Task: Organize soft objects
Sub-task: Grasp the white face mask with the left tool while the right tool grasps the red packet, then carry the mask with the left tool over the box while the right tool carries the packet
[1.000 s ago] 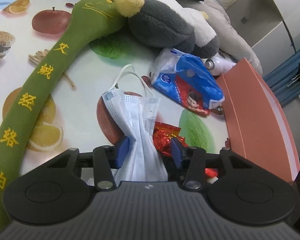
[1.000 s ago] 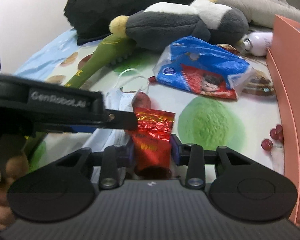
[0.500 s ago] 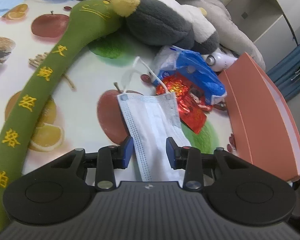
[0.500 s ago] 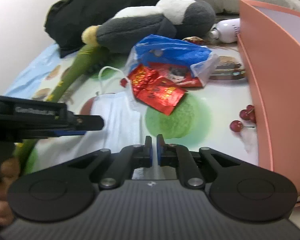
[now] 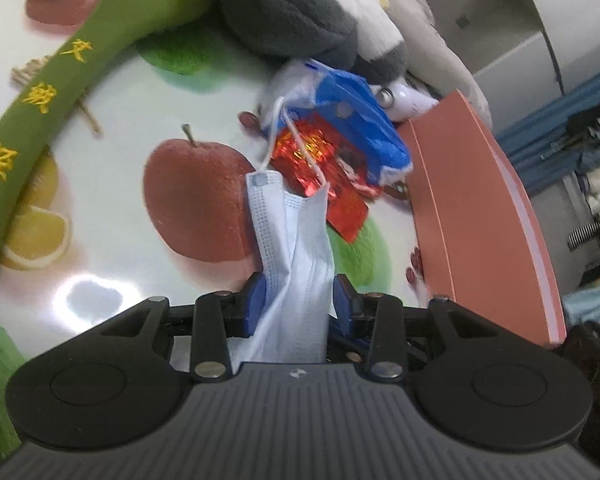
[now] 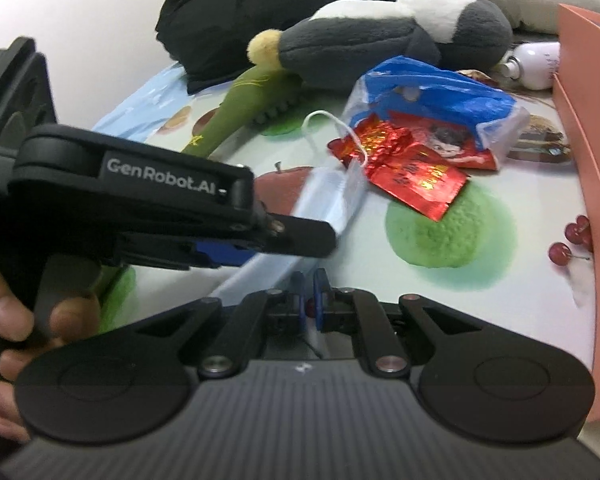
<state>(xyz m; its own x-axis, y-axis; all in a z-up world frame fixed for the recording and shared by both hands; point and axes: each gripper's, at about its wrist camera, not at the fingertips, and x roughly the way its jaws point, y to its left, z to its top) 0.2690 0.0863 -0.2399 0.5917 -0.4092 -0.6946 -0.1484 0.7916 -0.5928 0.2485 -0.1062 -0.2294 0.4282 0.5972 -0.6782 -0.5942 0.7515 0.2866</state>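
My left gripper (image 5: 300, 298) is clamped on the pale blue face mask (image 5: 290, 240), which rises toward 12 o'clock, its ear loop draped over the red foil packet (image 5: 332, 188). My right gripper (image 6: 308, 298) has its fingers nearly together, nothing between them. Salmon box (image 5: 472, 216) at 2 o'clock, contents hidden; blue plastic bag (image 6: 440, 96) holds something I cannot identify.

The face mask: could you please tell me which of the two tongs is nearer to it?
Left. The left tongs have the face mask between their fingers, gripping its near end. The right tongs are shut on nothing, just beside the mask's near edge.
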